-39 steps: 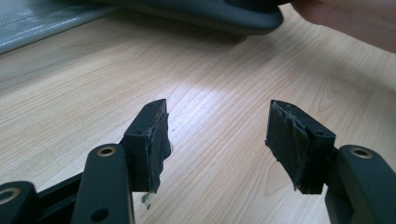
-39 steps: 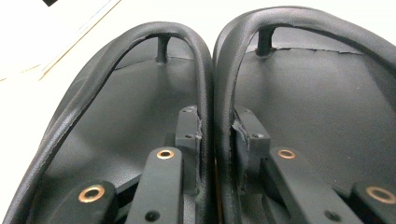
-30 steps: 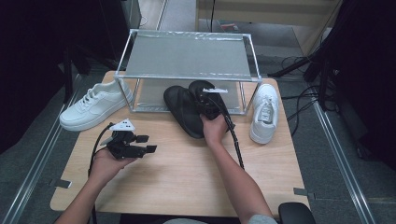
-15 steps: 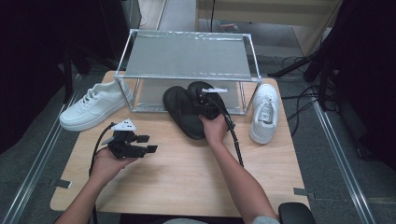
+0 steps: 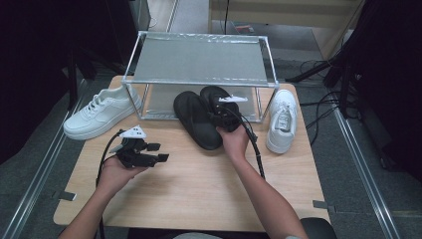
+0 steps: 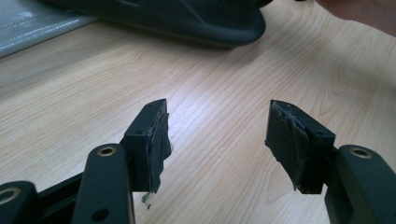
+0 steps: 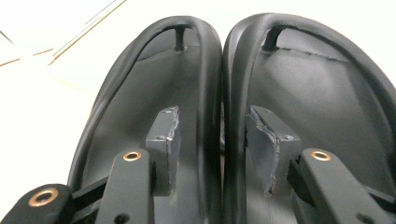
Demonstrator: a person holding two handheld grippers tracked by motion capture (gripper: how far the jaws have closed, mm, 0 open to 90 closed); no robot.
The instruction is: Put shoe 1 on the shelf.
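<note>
The right gripper (image 7: pixel 212 140), jaws just widened and pads loose, straddles the touching inner edges of two black flip-flops (image 5: pixel 196 118) lying lengthwise away under the wire shelf (image 5: pixel 199 59) (left gripper (image 6: pixel 217 135) idles wide, farther off).

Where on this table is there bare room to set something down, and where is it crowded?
Free: the near table strip between the two forearms, and the rack's top shelf. Crowded: under the rack, where the black sandals lie with the right gripper over them; white sneakers flank it at left and right.
</note>
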